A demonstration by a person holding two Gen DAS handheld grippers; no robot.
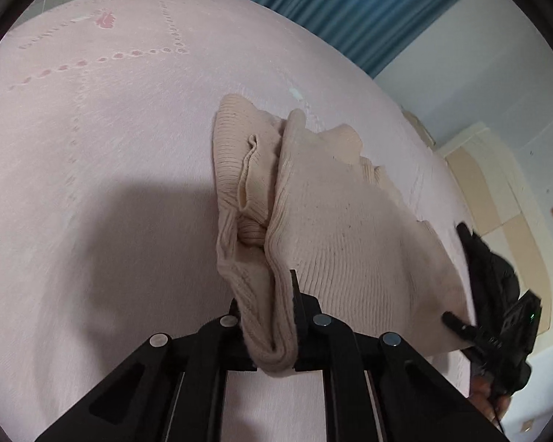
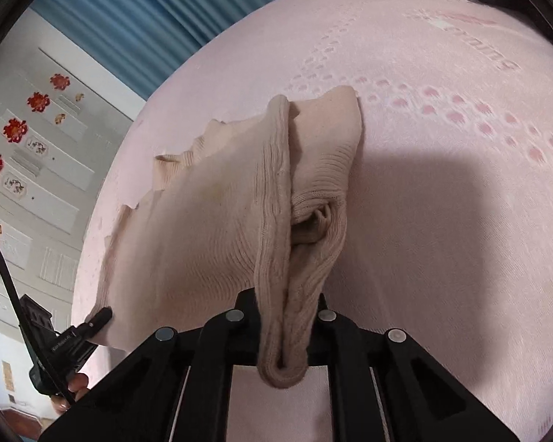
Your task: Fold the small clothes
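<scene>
Pinched knit fills the near edge of both wrist views: the left hand-held gripper (image 1: 267,326) is clamped on a bunched corner of the beige knitted garment (image 1: 335,228), and the right hand-held gripper (image 2: 284,331) is clamped on the opposite corner in the same way, each with a thick roll of fabric squeezed between its fingers. The garment lies on the pink bedspread (image 1: 92,147) of a bed, stretched between the two grips, with its far end resting on the cover. Judging by this, the step in hand is the grasp at the start of a fold, both near corners secured and the cloth not yet carried over. The next move probably calls for lifting both corners together, keeping the edge taut and level, and laying it across toward the far edge so that the layers meet squarely. It is a small ribbed piece, pale beige with a few faint dark flecks, one side edge scalloped or ruffled, and a folded-in band or sleeve runs along each gripped side. It looks soft and stretchy, so uneven pulls would likely skew it.
</scene>
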